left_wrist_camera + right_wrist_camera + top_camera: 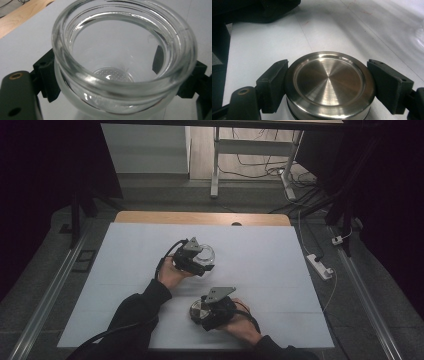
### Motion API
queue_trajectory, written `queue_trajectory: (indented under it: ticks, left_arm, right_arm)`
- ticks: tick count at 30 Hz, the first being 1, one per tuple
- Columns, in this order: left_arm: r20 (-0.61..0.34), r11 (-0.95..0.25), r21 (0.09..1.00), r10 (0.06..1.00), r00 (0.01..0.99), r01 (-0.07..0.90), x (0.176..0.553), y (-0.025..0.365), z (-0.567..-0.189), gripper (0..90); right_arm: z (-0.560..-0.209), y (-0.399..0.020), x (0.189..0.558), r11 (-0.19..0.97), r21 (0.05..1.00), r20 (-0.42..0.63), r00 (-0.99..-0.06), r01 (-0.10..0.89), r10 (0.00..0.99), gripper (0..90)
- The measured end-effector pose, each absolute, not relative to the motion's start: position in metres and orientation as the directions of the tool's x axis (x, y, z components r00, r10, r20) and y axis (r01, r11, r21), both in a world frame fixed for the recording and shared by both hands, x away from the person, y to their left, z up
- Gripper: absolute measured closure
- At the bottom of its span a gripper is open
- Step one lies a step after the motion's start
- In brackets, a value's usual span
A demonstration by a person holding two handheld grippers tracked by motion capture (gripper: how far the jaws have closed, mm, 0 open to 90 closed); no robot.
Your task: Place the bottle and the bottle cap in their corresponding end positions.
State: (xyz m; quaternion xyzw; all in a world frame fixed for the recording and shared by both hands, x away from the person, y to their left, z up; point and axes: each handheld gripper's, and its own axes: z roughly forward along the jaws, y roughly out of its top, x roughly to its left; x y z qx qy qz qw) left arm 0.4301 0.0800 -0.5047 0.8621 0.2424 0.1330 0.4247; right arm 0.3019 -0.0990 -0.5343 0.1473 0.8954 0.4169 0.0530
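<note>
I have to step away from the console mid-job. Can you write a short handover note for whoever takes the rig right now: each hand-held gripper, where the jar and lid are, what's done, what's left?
Left hand-held gripper: shut on the glass jar just below its rim; the jar is open, upright and looks empty, over the middle of the white table.
Right hand-held gripper: shut on the steel lid, jaws on opposite sides of it, low over the table nearer the person.
Done: lid is off the jar, and the two are apart.
Left: likely setting both down, or putting the lid back on; the pictures don't say which.
</note>
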Motion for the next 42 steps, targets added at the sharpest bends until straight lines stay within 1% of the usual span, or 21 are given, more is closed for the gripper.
queue_trajectory:
  ticks: [4,7,11,13,18,22,27,30,36,42]
  left_arm:
    - [0.025,-0.535,0.787,0.524,0.851,0.307,0.43,0.077,-0.51,14.9]
    - [0.002,-0.513,0.797,0.528,0.849,0.317,0.43,0.079,-0.513,14.9]
    - [-0.009,-0.507,0.798,0.529,0.849,0.325,0.431,0.081,-0.514,14.8]
    - [-0.032,-0.49,0.802,0.537,0.843,0.343,0.432,0.083,-0.515,14.7]
    - [-0.028,-0.498,0.793,0.544,0.839,0.35,0.431,0.082,-0.514,14.3]
    - [-0.022,-0.502,0.788,0.555,0.831,0.356,0.43,0.081,-0.513,14.0]
    - [-0.024,-0.513,0.778,0.553,0.833,0.363,0.427,0.083,-0.51,9.4]
    - [-0.037,-0.51,0.771,0.562,0.826,0.381,0.426,0.085,-0.51,7.9]
    - [-0.032,-0.512,0.76,0.584,0.811,0.399,0.421,0.091,-0.511,7.0]
    - [-0.047,-0.493,0.77,0.59,0.806,0.405,0.414,0.097,-0.504,5.0]
  right_arm:
    - [-0.537,-0.098,0.302,0.646,0.734,0.008,-0.954,0.208,0.298,19.3]
    - [-0.539,-0.096,0.302,0.674,0.71,-0.012,-0.953,0.205,0.303,18.5]
    - [-0.539,-0.097,0.302,0.679,0.705,-0.015,-0.953,0.206,0.304,18.4]
    - [-0.539,-0.097,0.302,0.678,0.705,-0.013,-0.953,0.206,0.303,18.3]
    - [-0.538,-0.097,0.301,0.68,0.703,-0.016,-0.951,0.209,0.309,17.8]
    - [-0.535,-0.097,0.301,0.661,0.715,-0.002,-0.945,0.227,0.327,16.2]
    - [-0.531,-0.101,0.302,0.641,0.732,0.009,-0.943,0.233,0.334,13.3]
    - [-0.528,-0.102,0.302,0.633,0.738,0.009,-0.941,0.235,0.339,12.5]
    - [-0.52,-0.108,0.303,0.606,0.753,0.023,-0.932,0.255,0.363,11.4]
    - [-0.512,-0.117,0.306,0.57,0.773,0.037,-0.918,0.277,0.396,10.4]
